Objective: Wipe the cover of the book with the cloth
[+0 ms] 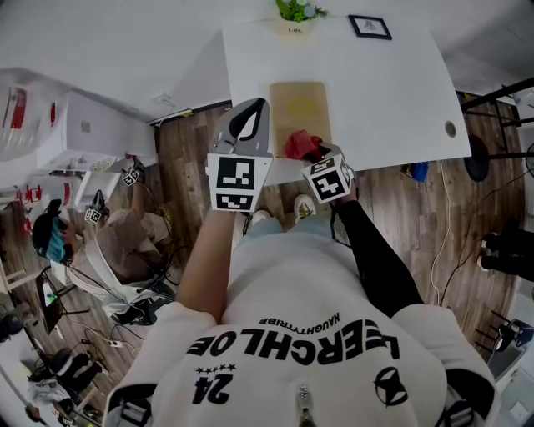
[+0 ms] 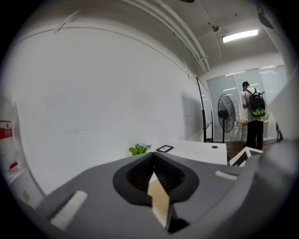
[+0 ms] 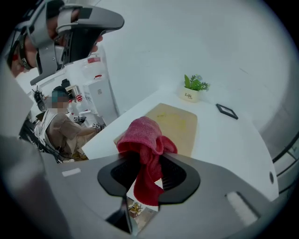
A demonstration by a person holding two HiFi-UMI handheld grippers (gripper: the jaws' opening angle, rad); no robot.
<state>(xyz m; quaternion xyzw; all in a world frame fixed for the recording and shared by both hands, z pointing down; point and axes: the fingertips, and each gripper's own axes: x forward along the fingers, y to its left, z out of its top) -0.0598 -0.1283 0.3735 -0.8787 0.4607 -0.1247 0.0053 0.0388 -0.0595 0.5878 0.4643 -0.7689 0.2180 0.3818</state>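
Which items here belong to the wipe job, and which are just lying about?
Job:
book
cloth
right gripper, jaws shut on the cloth

Lying about:
plant
frame
fan

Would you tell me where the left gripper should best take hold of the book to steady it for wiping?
Probably the near left corner of the book, coming from the front edge of the table. The book lies flat, so only an edge gives the jaws purchase. That corner lies close to the table edge, nearest the left gripper and left of the cloth in the right gripper.
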